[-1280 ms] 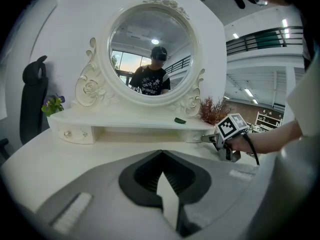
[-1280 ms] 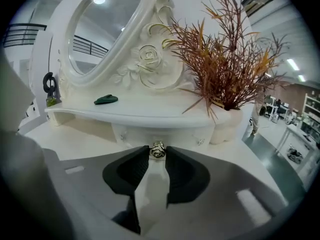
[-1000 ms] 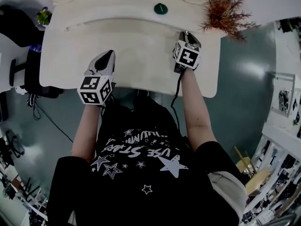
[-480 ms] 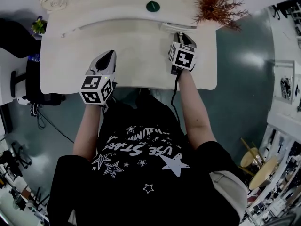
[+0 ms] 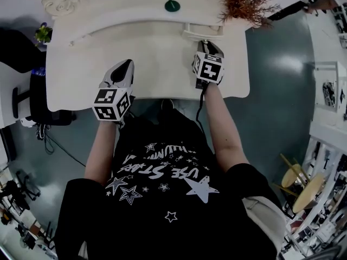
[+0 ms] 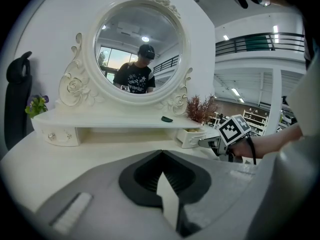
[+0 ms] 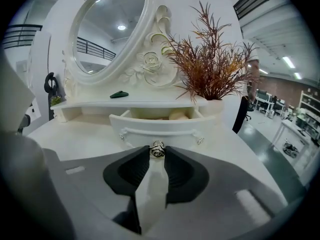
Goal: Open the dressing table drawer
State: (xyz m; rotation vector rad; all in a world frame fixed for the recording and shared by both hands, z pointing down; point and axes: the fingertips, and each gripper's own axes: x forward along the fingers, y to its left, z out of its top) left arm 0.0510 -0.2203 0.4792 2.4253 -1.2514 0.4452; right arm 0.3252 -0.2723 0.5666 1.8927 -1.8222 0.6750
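Observation:
The white dressing table (image 5: 157, 58) has a small right-hand drawer (image 5: 201, 32) standing partly pulled out. In the right gripper view the drawer front (image 7: 160, 126) faces me, and my right gripper (image 7: 158, 151) is shut on its small metal knob (image 7: 158, 148). A pale object (image 7: 177, 115) lies inside the drawer. From above, the right gripper (image 5: 207, 43) sits just in front of the drawer. My left gripper (image 5: 123, 66) hovers over the tabletop's left half, its jaws shut on nothing (image 6: 160, 153). From the left gripper view the drawer (image 6: 192, 136) shows at right.
A round mirror (image 6: 137, 49) in a carved frame rises at the back. A dried reddish plant (image 7: 210, 69) stands on the shelf's right end, a dark green object (image 5: 172, 5) at mid-shelf. A second small drawer (image 6: 60, 135) sits at left. A black chair (image 5: 21, 42) stands left of the table.
The right gripper has drawn back toward the person with the knob, and the drawer has slid out from under the shelf. The left gripper has stayed in place.

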